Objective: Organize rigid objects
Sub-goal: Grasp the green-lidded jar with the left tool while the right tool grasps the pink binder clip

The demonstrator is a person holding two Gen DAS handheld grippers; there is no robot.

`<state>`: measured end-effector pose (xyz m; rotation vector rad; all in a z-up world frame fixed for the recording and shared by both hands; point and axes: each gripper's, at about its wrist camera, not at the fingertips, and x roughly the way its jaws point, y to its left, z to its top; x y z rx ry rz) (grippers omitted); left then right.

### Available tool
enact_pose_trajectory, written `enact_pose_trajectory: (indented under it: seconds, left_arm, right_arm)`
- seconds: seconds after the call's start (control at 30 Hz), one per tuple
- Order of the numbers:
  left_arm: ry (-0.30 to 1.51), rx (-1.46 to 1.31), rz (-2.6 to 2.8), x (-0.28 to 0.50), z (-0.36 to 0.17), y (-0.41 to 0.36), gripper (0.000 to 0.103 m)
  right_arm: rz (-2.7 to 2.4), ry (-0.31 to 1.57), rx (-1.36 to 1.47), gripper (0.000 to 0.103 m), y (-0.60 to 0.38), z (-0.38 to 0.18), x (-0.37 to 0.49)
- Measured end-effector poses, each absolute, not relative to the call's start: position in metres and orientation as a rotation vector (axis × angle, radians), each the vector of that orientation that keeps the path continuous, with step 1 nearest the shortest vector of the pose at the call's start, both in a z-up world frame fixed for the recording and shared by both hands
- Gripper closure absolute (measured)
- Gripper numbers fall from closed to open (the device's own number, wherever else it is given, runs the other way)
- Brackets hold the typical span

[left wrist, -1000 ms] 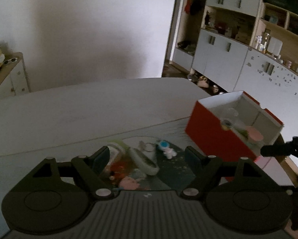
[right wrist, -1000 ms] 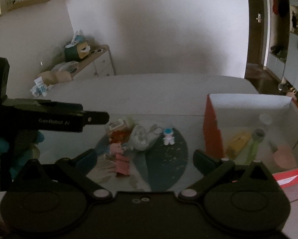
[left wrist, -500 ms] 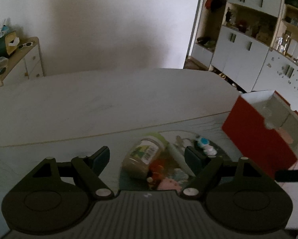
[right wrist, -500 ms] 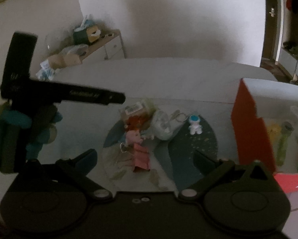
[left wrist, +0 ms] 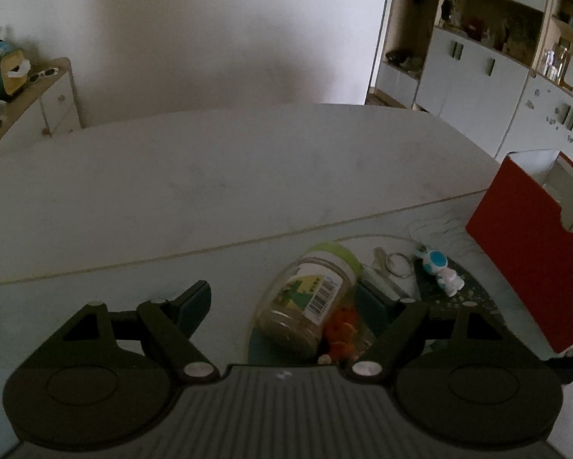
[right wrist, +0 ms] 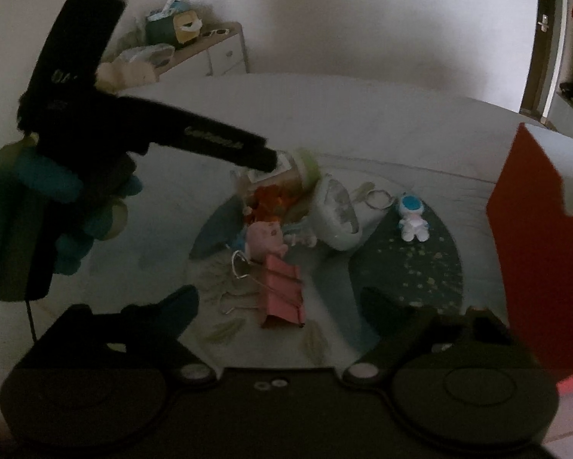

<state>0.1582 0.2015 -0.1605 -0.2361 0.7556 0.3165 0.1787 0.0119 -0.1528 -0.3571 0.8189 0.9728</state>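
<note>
jar lies tipped between the left gripper fingers, open for a grab; right gripper, narrowing yet empty, probably targets the pink binder clip.

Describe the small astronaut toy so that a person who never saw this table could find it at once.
Start at the red box on the right of the table. Just left of it lies a dark round mat with pale speckles. The astronaut toy stands there apart from the pile, the only white figure with a blue face.

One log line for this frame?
left tongs: open, over jar | right tongs: open, closing, over binder clip | box: right
</note>
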Motion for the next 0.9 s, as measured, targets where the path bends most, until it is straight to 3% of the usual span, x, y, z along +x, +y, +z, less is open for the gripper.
enact_pose_trajectory:
  seconds: [0.37, 0.57, 0.73, 0.9]
  left_arm:
    - [0.812, -0.195, 0.283, 0.184, -0.179, 0.207, 0.021]
    - [0.82, -0.206, 0.274, 0.188, -0.183, 0.209, 0.021]
    - [0.824, -0.232, 0.257, 0.189, -0.183, 0.211, 0.032]
    - [0.835, -0.249, 0.24, 0.189, -0.184, 0.212, 0.045]
  right_arm:
    - [0.957, 0.839, -0.381, 0.029, 0.027, -0.172, 0.188]
    - [0.96, 0.845, -0.387, 0.043, 0.036, -0.179, 0.196]
    - [0.976, 0.848, -0.397, 0.056, 0.039, -0.183, 0.196]
    - [0.988, 0.84, -0.417, 0.058, 0.042, -0.185, 0.193]
